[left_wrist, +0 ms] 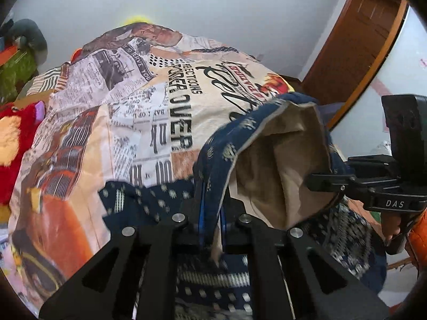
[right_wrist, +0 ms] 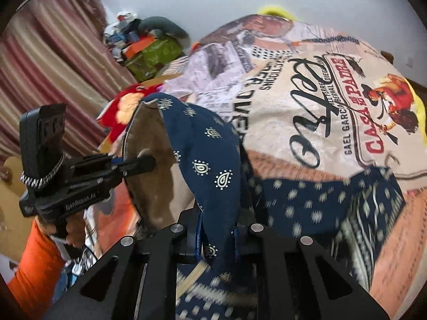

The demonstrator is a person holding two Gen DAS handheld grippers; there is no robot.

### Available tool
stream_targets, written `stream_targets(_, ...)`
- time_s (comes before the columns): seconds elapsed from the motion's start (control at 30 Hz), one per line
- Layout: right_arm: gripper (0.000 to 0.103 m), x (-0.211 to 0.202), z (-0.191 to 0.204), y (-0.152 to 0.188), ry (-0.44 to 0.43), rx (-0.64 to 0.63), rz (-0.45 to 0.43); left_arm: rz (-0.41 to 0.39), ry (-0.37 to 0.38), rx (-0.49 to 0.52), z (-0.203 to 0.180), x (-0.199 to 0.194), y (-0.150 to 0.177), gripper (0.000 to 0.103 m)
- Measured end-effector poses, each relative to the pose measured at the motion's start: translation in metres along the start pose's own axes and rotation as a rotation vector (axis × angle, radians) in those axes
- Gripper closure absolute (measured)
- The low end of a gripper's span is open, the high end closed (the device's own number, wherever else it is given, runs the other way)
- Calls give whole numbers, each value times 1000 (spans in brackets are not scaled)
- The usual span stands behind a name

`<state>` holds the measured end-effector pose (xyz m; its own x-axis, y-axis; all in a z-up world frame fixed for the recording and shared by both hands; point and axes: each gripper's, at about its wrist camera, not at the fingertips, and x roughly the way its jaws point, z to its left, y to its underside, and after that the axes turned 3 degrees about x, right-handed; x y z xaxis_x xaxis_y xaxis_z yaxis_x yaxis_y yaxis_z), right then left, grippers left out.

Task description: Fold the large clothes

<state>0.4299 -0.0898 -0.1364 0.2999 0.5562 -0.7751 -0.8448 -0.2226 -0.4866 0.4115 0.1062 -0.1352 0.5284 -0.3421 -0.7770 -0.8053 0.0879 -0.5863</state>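
A navy patterned garment [left_wrist: 221, 144] with a beige lining [left_wrist: 280, 165] is held up above a bed. My left gripper [left_wrist: 212, 226] is shut on its edge, the cloth pinched between blue pads. My right gripper [right_wrist: 216, 237] is shut on another part of the same edge [right_wrist: 202, 154]. The cloth arches between the two grippers, lining facing out. The right gripper also shows at the right of the left wrist view [left_wrist: 331, 181], and the left gripper at the left of the right wrist view [right_wrist: 138, 164]. The rest of the garment [right_wrist: 307, 200] drapes onto the bed.
A printed bedspread [left_wrist: 149, 112] with newspaper and poster graphics covers the bed. A red plush toy [left_wrist: 13, 138] lies at the left. A green box with clutter [right_wrist: 152, 56] stands by striped curtains [right_wrist: 53, 61]. A wooden door [left_wrist: 355, 40] is at the right.
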Motion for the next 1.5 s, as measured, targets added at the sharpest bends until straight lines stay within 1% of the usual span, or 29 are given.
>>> stream_targets(0.13, 88, -22, 18, 36, 23, -62, 10, 3, 15, 11, -14, -21, 29, 96)
stream_targets(0.27, 88, -33, 25, 71, 31, -102, 32, 26, -4, 77, -32, -33, 65, 94)
stream_targets(0.37, 88, -34, 24, 95, 45, -91, 58, 57, -9, 93, -38, -35, 90, 91)
stream_targets(0.5, 88, -31, 15, 116, 71, -43, 104, 107, 8, 59, -36, -32, 122, 87)
stream_targets(0.53, 88, -31, 13, 119, 78, -38, 113, 118, 6, 53, -36, -30, 129, 85)
stream_targets(0.6, 86, -32, 10, 126, 93, -33, 128, 142, -4, 43, -33, -29, 144, 72)
stream_targets(0.67, 84, -35, 8, 133, 104, -34, 136, 159, -21, 39, -30, -29, 158, 66)
stream_targets(0.8, 83, -44, 3, 144, 119, -28, 134, 180, -55, -2, -16, -37, 174, 65)
stream_targets(0.87, 83, -50, -2, 149, 111, -10, 132, 171, -80, -38, -4, -45, 175, 61)
stream_targets(0.93, 76, -54, -7, 150, 104, 15, 141, 144, -119, -70, 10, -55, 171, 56)
stream_targets(1.0, 43, -60, -14, 152, 97, 53, 149, 115, -147, -94, 21, -63, 163, 53)
stream_targets(1.03, 39, -67, -17, 153, 89, 66, 126, 105, -155, -104, 25, -66, 159, 52)
stream_targets(1.1, 36, -79, -22, 153, 102, 68, 76, 80, -175, -134, 35, -69, 148, 45)
stream_targets(1.13, 36, -84, -24, 151, 115, 68, 63, 63, -184, -152, 40, -68, 141, 44)
stream_targets(1.2, 36, -92, -34, 144, 130, 96, 25, 46, -185, -177, 50, -62, 126, 38)
stream_targets(1.27, 35, -96, -44, 135, 134, 137, 2, 39, -173, -215, 63, -50, 113, 37)
stream_targets(1.4, 33, -94, -74, 111, 163, 226, -38, 80, -104, -342, 94, -10, 93, 37)
stream_targets(1.43, 33, -92, -84, 105, 171, 249, -42, 104, -96, -378, 104, 5, 88, 37)
stream_targets(1.5, 33, -84, -104, 93, 176, 301, -43, 139, -111, -417, 117, 25, 86, 37)
